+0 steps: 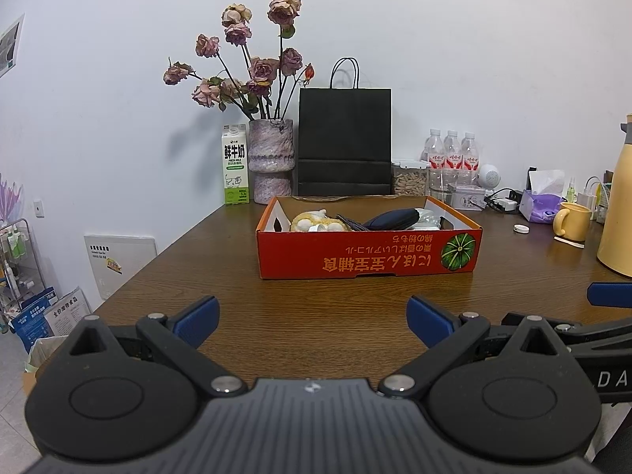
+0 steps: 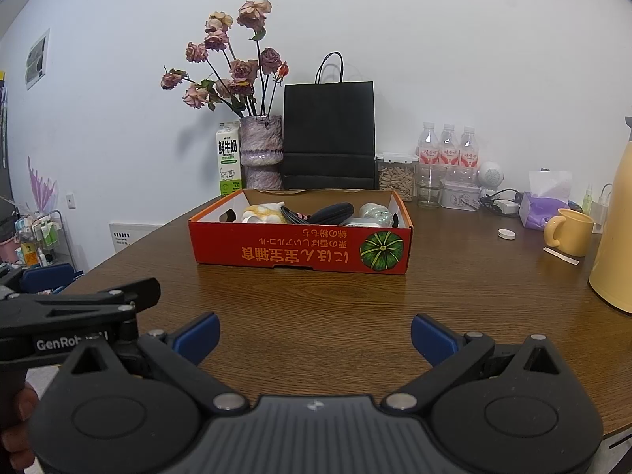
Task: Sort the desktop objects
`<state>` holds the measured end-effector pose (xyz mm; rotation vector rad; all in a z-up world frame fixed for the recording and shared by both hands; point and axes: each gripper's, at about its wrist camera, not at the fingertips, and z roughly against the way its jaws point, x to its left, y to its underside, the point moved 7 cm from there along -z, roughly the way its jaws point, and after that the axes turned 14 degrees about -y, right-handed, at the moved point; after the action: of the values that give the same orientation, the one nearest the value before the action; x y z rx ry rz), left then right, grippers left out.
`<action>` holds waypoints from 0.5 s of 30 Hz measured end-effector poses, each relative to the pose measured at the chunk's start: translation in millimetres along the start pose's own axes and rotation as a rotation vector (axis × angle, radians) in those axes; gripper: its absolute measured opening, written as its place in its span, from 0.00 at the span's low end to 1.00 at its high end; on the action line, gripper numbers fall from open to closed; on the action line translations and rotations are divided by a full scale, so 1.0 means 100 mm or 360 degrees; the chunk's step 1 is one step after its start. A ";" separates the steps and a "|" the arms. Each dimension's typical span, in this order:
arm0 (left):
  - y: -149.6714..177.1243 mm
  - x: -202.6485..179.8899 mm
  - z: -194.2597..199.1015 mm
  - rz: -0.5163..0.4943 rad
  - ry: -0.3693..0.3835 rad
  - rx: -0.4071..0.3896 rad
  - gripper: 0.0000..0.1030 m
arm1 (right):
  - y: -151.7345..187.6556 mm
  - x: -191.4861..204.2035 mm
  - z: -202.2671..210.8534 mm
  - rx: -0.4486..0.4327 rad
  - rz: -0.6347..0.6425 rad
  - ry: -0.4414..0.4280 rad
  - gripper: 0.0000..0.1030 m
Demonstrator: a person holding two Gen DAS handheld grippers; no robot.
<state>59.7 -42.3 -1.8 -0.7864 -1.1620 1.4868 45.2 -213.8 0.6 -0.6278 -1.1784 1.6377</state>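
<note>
The table (image 1: 300, 316) was dark brown wood-grain laminate with a soft sheen, set against a plain pale wall (image 1: 454, 39). Its left edge ran diagonally back toward the far left corner, and beyond that edge stood a wire rack (image 1: 17, 260) with small bottles.

Along the far edge stood a tall green-and-white milk carton (image 1: 235, 166), a mottled purple vase (image 1: 271, 160) of rough, waisted shape holding dried pink roses (image 1: 252, 67), and a matte black paper bag (image 1: 344, 142) with thin cord handles. Further right were a clear container (image 1: 410, 179) of pale pellets, three clear plastic water bottles (image 1: 452, 154) with red labels, a round white gadget (image 1: 489, 175) and a purple tissue pack (image 1: 541, 207). Near the right edge sat a glossy yellow mug (image 1: 570, 221), a small white cap (image 1: 521, 228) and a tall yellow jug (image 1: 616, 205).

The red cardboard box (image 1: 367, 252), shallow and rectangular, printed upside down with orange characters and a green pumpkin, sat mid-table toward the far edge. Inside it lay a yellow-and-white plush toy (image 1: 316, 221), a dark blue pouch (image 1: 391, 218), a striped cable (image 1: 351, 222) and a pale crinkled bundle (image 2: 375, 213).

The left gripper (image 1: 312, 318) hung over the near edge with its blue-padded jaws spread wide and empty. The right gripper (image 2: 316, 335) did likewise, jaws wide apart and holding nothing, just beside the left. Part of a hand (image 2: 17, 426) showed at the lower left of the right view.
</note>
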 end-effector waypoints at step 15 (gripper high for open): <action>0.00 0.00 0.00 0.0004 0.0005 -0.0002 1.00 | 0.01 0.00 0.00 -0.0003 -0.0004 -0.0004 1.00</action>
<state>59.5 -42.1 -1.6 -0.7911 -1.1600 1.4869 44.9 -213.6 -0.1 -0.6252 -1.1821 1.6360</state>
